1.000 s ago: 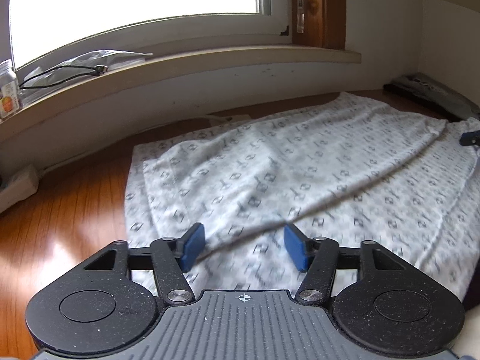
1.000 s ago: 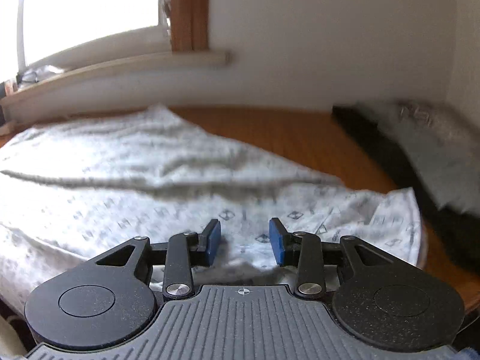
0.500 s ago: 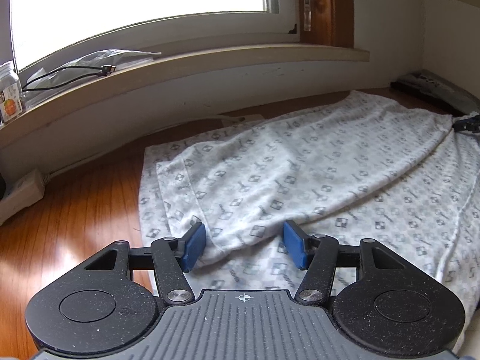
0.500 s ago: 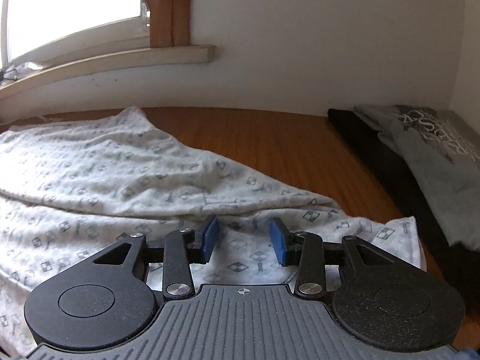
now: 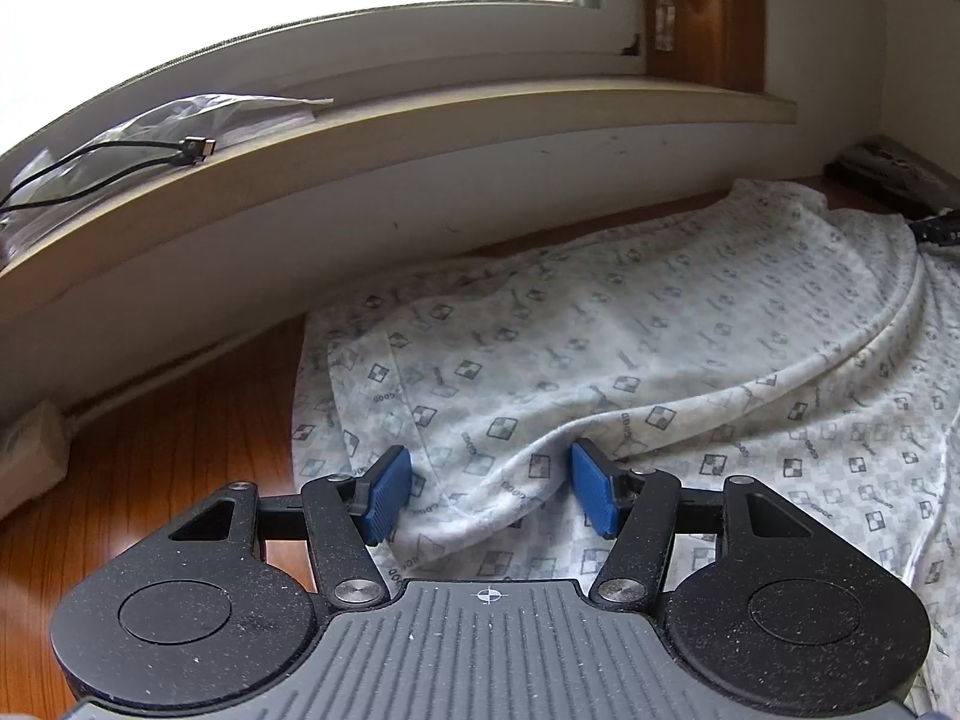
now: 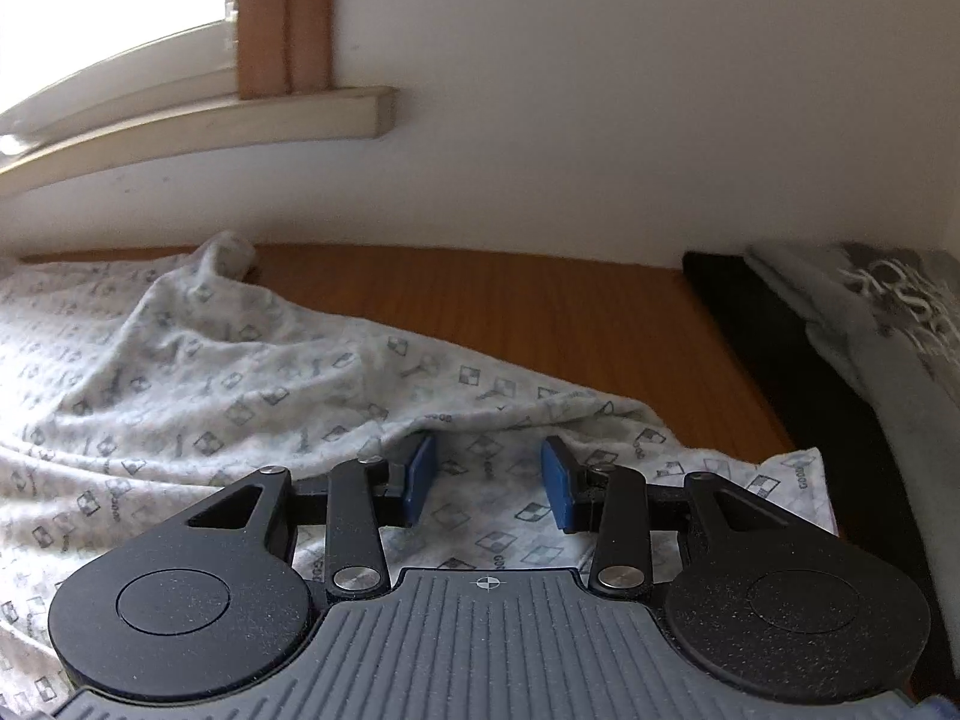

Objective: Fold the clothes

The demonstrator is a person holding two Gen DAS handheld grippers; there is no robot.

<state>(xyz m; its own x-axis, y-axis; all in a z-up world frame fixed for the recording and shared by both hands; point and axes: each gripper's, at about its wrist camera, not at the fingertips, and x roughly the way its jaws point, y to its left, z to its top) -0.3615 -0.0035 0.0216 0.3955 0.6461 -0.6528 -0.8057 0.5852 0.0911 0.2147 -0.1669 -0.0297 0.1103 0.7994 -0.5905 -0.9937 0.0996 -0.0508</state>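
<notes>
Two grippers over patterned cloth (image 5: pixel 630 360) spread on wooden table (image 5: pixel 168 438) under window. Left gripper (image 5: pixel 489 495) jaws parted, raised fold between pads, not pinched. Right gripper (image 6: pixel 487 483) jaws parted, over flat cloth near folded edge, holding nothing. Risks: closing high misses fold; pinching one layer only skews fold; dragging bunches cloth or pushes it into dark clothes (image 6: pixel 810 360) at right.

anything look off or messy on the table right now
Nothing is damaged or spilled. The patterned garment lies rumpled, with a loose fold running diagonally across it and its far corner bunched against the wall. A cable trails loosely along the windowsill.
</notes>
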